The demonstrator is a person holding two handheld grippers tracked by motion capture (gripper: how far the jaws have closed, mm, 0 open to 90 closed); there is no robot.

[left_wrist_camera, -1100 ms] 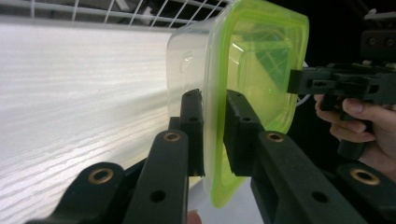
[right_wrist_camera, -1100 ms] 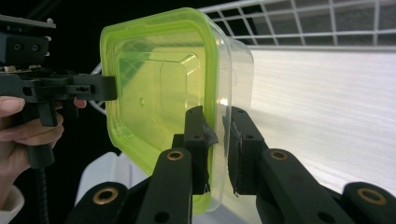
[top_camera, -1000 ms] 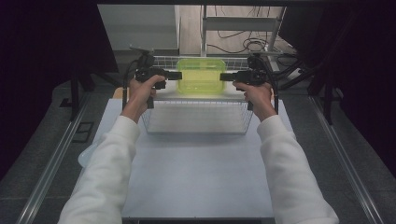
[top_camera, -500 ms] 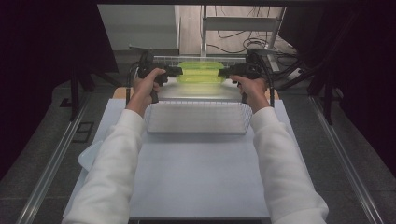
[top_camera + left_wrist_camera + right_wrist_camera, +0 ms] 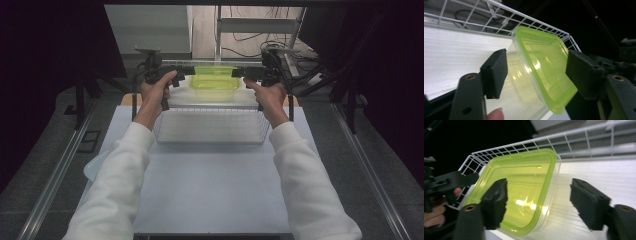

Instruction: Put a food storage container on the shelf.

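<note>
On the white table [image 5: 210,190], your left gripper [image 5: 186,71] and right gripper [image 5: 239,73] have just opened wide, releasing the green-lidded container [image 5: 214,82] into the wire basket's [image 5: 210,135] far end.

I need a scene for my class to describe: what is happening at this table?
A person works a gripper in each hand at a green-lidded tub sitting in the far end of a wire basket. The left gripper and right gripper flank the tub's ends. Both jaws have just been opening; the tub's ends lie between them, unpressed.
</note>
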